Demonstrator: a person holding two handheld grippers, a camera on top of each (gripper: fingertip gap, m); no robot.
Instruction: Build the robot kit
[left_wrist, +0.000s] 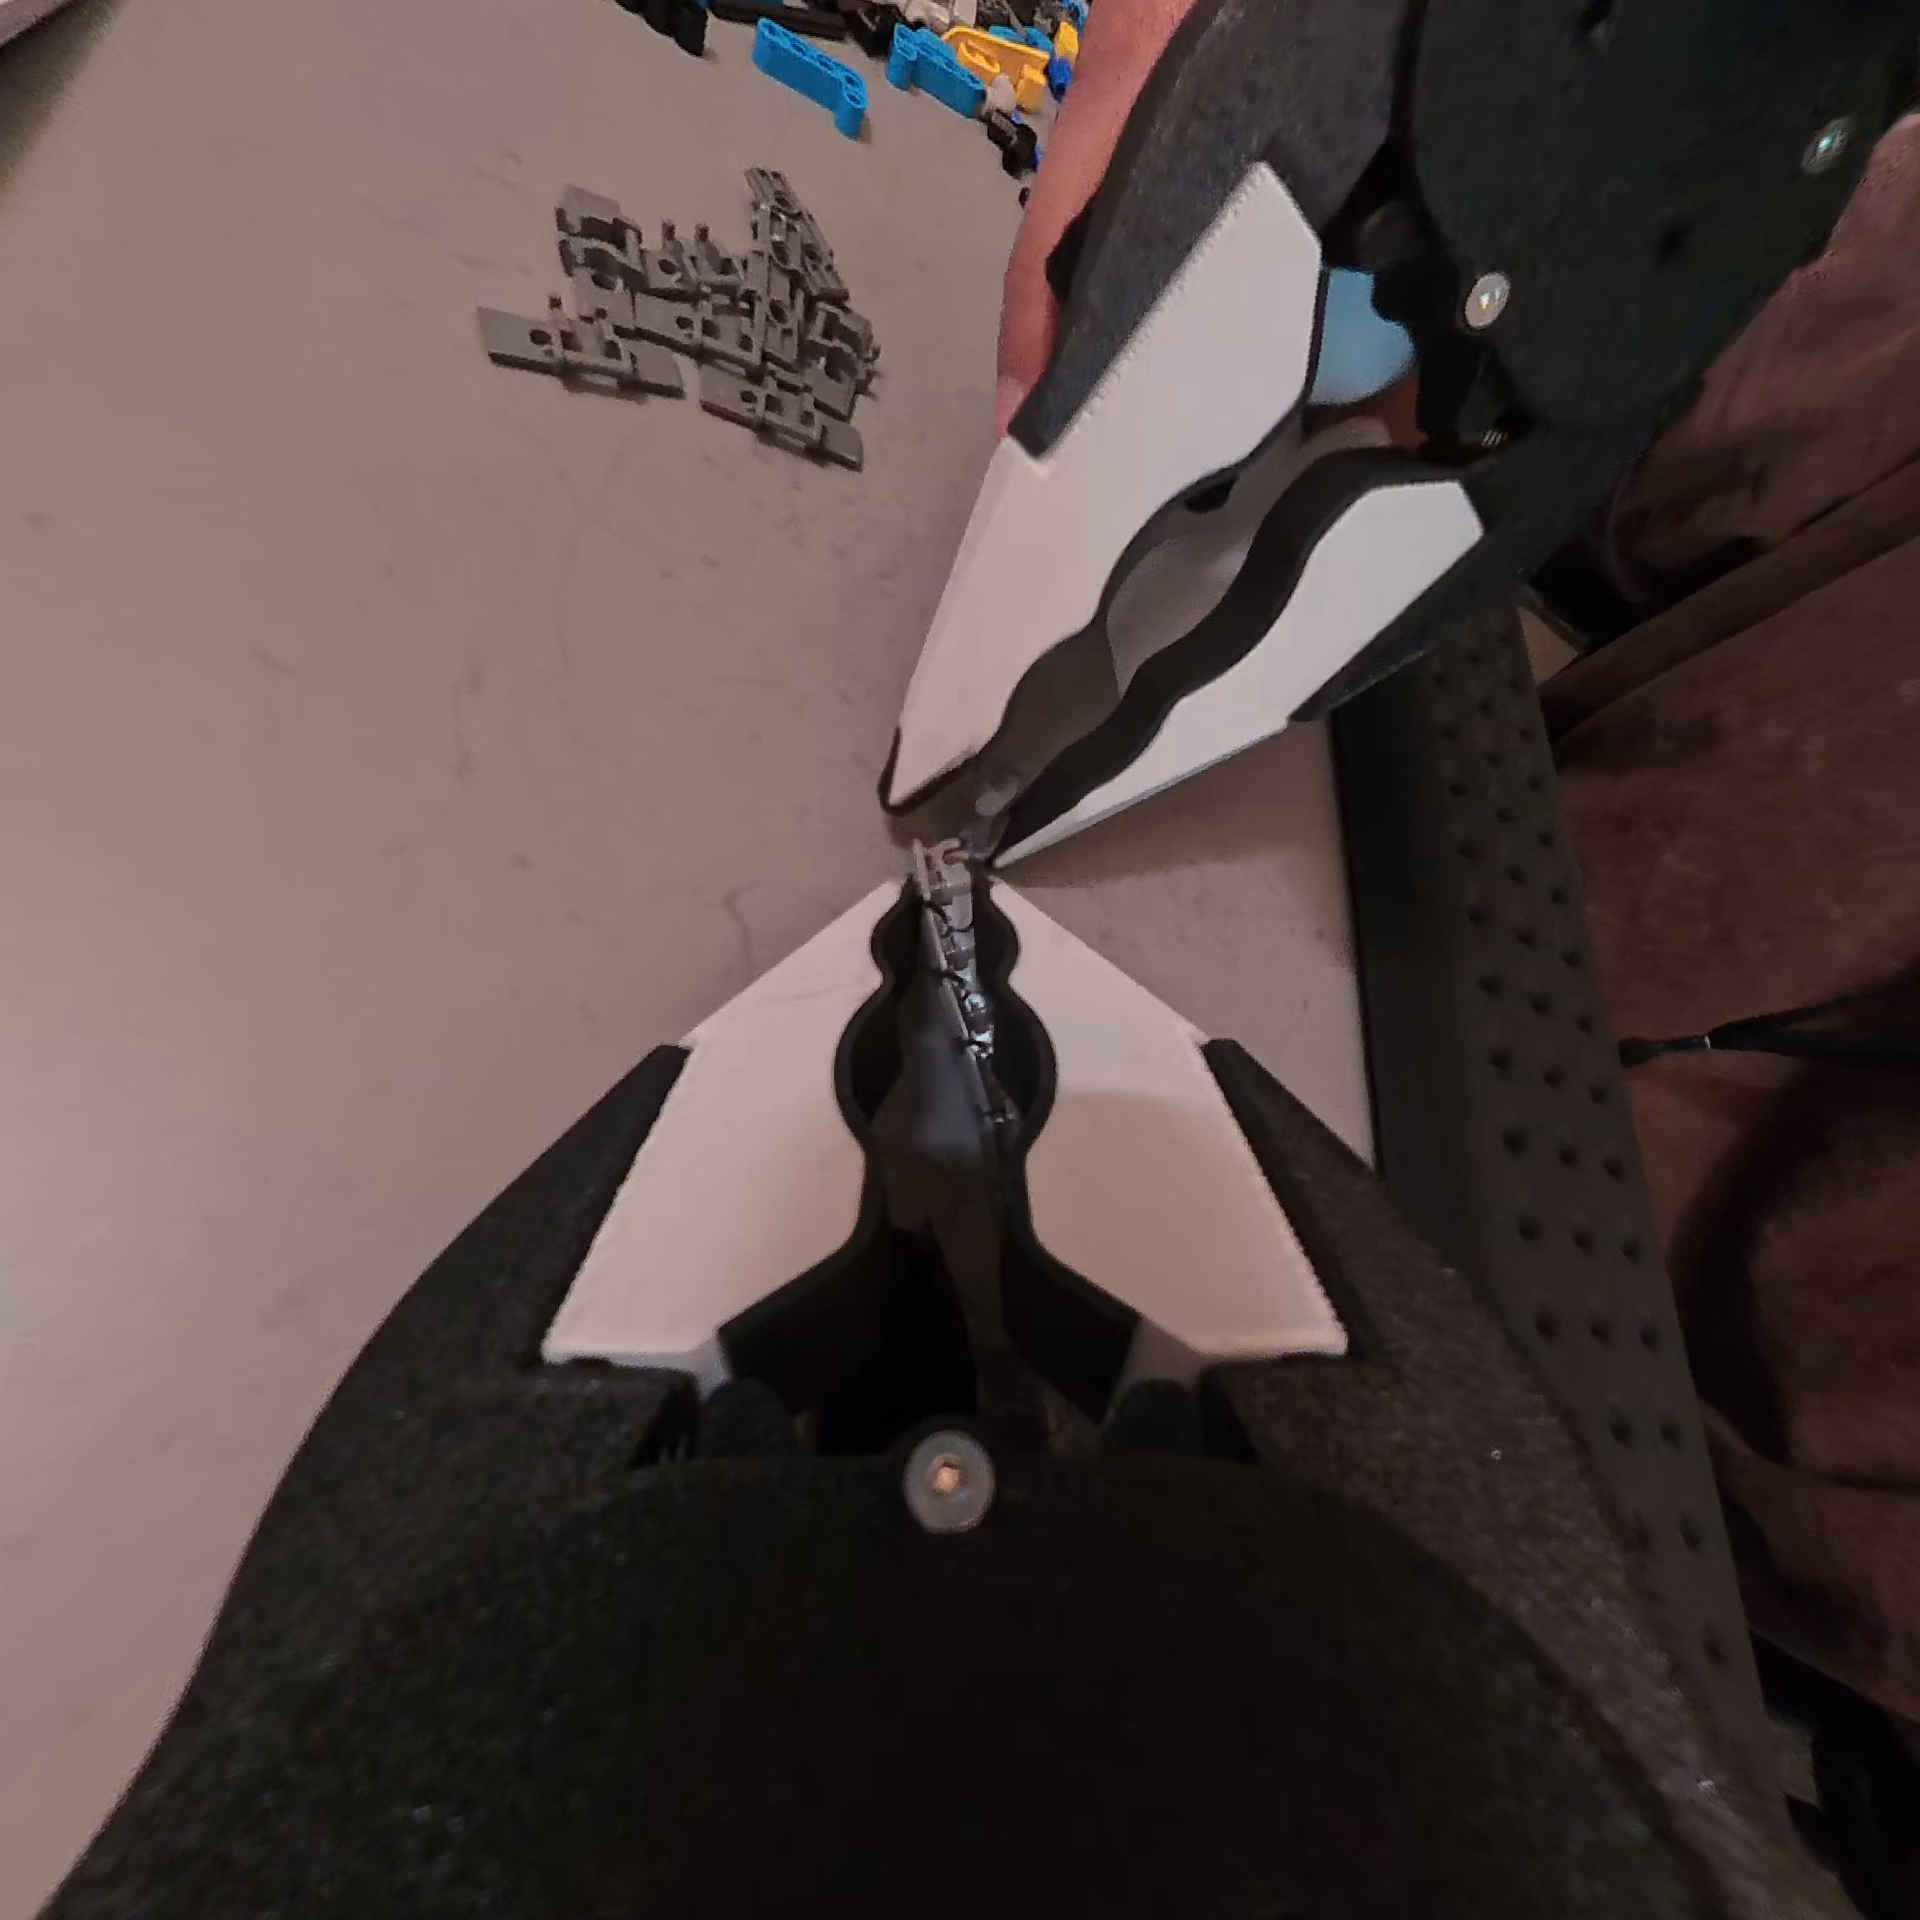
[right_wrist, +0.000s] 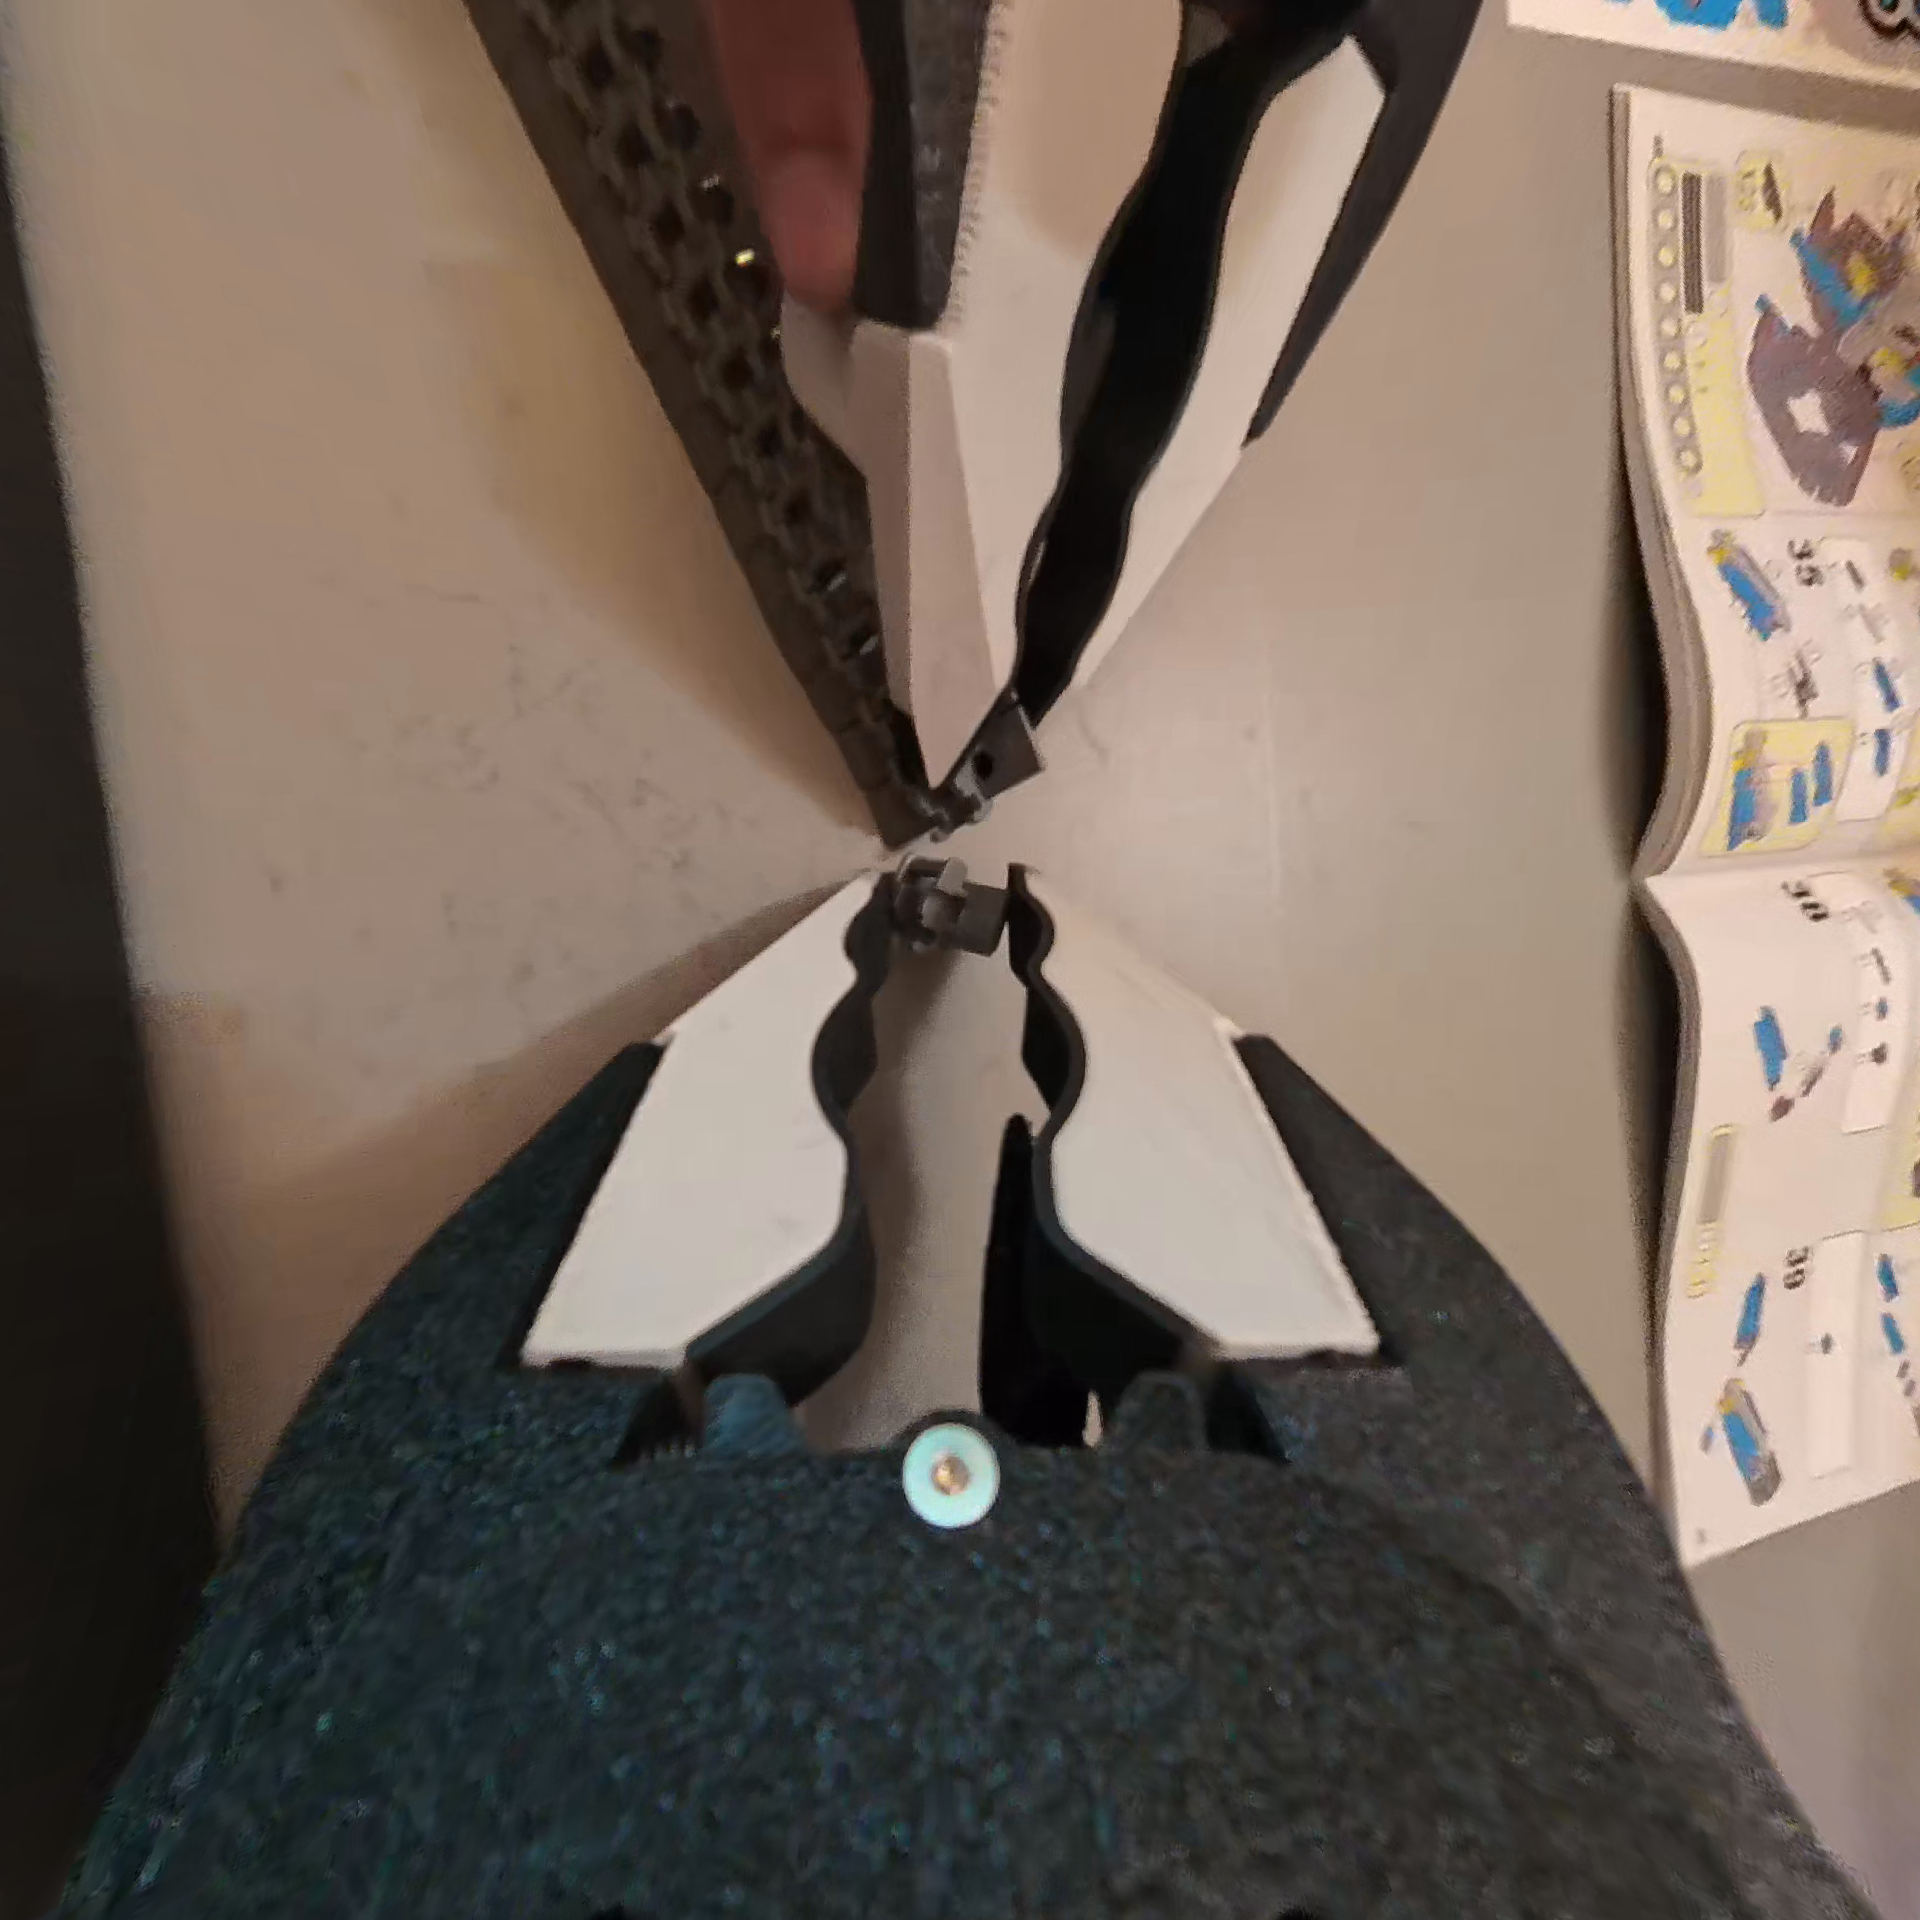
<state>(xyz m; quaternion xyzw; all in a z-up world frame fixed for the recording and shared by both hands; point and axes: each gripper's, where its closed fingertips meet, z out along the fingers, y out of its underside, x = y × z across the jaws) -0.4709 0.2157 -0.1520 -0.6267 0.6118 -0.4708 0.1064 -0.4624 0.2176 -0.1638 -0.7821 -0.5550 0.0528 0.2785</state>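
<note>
My left gripper (left_wrist: 948, 891) is shut on a short chain of dark grey track links (left_wrist: 961, 940) that runs back between its fingers. My right gripper (left_wrist: 971, 821) comes in from the upper right, tip to tip with it, and holds a small grey link (left_wrist: 992, 802). In the right wrist view my right gripper (right_wrist: 948, 891) is shut on that small grey link (right_wrist: 956, 920). The left gripper (right_wrist: 992, 743) points down from above with the end of its dark grey chain (right_wrist: 1003, 769) sticking out. The two pieces are almost touching, just above the beige table (left_wrist: 416, 831).
A pile of grey track links (left_wrist: 686, 312) lies at the far left, with blue (left_wrist: 810, 73) and yellow (left_wrist: 997, 57) parts behind it. A long black perforated strip (left_wrist: 1475, 987) runs beside the grippers and also shows in the right wrist view (right_wrist: 769, 468). An open instruction booklet (right_wrist: 1787, 727) lies at the right. A person's finger (right_wrist: 821, 208) rests on the left gripper. The grippers are tip to tip, or close to it.
</note>
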